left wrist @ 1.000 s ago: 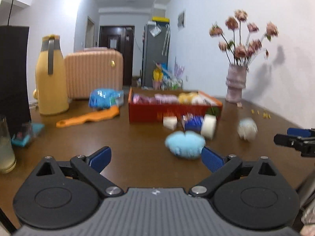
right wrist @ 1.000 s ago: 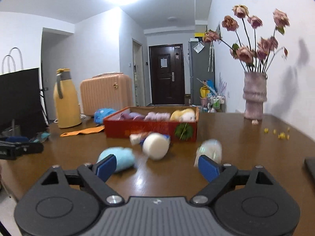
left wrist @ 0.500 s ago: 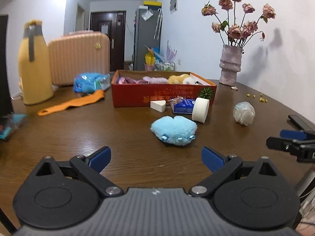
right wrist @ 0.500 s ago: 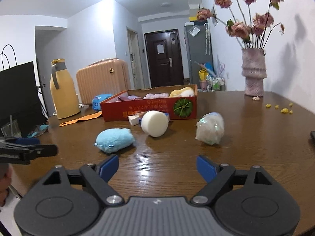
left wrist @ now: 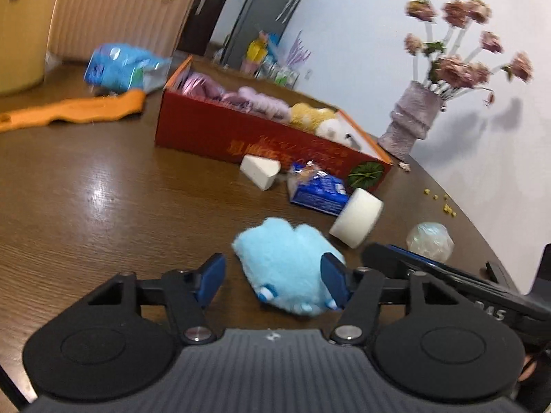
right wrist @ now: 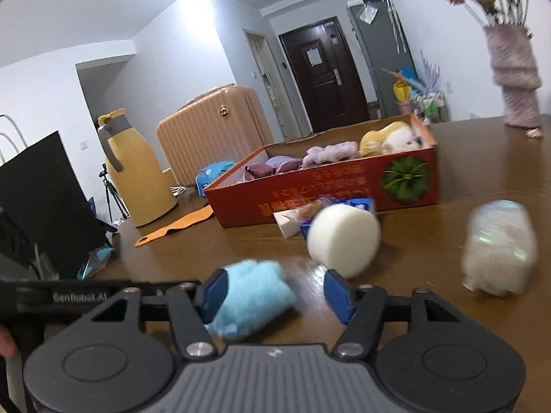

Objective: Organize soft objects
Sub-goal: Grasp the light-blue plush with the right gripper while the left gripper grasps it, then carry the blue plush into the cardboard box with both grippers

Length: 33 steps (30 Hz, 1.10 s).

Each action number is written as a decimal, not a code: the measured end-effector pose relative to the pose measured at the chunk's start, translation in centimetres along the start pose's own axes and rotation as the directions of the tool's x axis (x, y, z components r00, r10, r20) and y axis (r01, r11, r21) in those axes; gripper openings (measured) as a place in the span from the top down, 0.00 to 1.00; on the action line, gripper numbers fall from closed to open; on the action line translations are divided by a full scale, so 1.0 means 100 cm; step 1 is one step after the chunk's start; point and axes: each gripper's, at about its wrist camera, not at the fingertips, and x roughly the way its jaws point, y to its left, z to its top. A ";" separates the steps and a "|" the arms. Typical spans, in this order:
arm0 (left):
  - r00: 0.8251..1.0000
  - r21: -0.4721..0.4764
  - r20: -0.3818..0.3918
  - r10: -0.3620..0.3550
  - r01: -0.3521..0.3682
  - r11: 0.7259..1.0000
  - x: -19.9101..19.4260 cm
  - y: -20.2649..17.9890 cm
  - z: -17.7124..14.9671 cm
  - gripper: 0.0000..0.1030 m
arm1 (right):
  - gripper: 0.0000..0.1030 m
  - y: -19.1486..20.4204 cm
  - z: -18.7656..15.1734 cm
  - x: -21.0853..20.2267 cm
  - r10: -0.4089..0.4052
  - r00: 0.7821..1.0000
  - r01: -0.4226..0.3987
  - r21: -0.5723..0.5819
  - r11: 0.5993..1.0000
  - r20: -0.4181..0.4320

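Both grippers closer to blue plush toy [left wrist: 289,261] than half a second ago, jaws just been narrowing.
Left gripper [left wrist: 272,277]: toy sits between its pads, right pad against the fur, left pad clear with a gap, so not clamped. Right gripper [right wrist: 275,292]: toy at its left pad, gap to the right pad, nothing gripped. Toy lies on brown table [left wrist: 86,189]; white foam roll [left wrist: 356,216] at its 2 o'clock, red box [left wrist: 241,137] of soft things at 12, wrapped white ball [left wrist: 430,241] at 3.
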 end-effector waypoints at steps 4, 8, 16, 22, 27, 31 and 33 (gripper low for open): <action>0.997 -0.050 -0.039 -0.060 0.058 0.997 0.014 0.012 0.003 0.57 | 0.54 -0.001 0.004 0.038 0.009 0.997 -0.008 0.015 1.000 -0.075; 0.991 -0.091 -0.050 -0.127 0.122 0.988 0.017 0.020 0.002 0.64 | 0.60 -0.004 0.001 0.049 0.069 0.992 -0.062 0.073 0.995 -0.106; 0.982 -0.117 -0.080 -0.169 0.159 0.980 -0.001 0.012 -0.016 0.64 | 0.63 0.003 -0.012 0.019 0.082 0.988 -0.071 0.094 0.993 -0.129; 0.979 -0.064 -0.060 -0.194 0.190 0.980 -0.025 -0.012 -0.030 0.65 | 0.65 0.007 -0.032 -0.028 0.087 0.993 -0.075 0.141 0.987 -0.081; 0.974 -0.018 -0.020 -0.225 0.225 0.974 -0.033 -0.037 -0.018 0.65 | 0.66 0.002 -0.021 -0.055 0.072 0.997 -0.070 0.145 0.987 -0.009; 0.960 0.038 0.060 -0.275 0.273 0.961 -0.028 -0.061 0.032 0.65 | 0.66 0.000 0.022 -0.062 0.062 0.994 -0.069 0.084 0.994 0.084; 0.954 0.055 0.075 -0.292 0.288 0.956 -0.011 -0.071 0.064 0.66 | 0.66 -0.008 0.055 -0.055 0.048 0.992 -0.054 0.048 0.997 0.117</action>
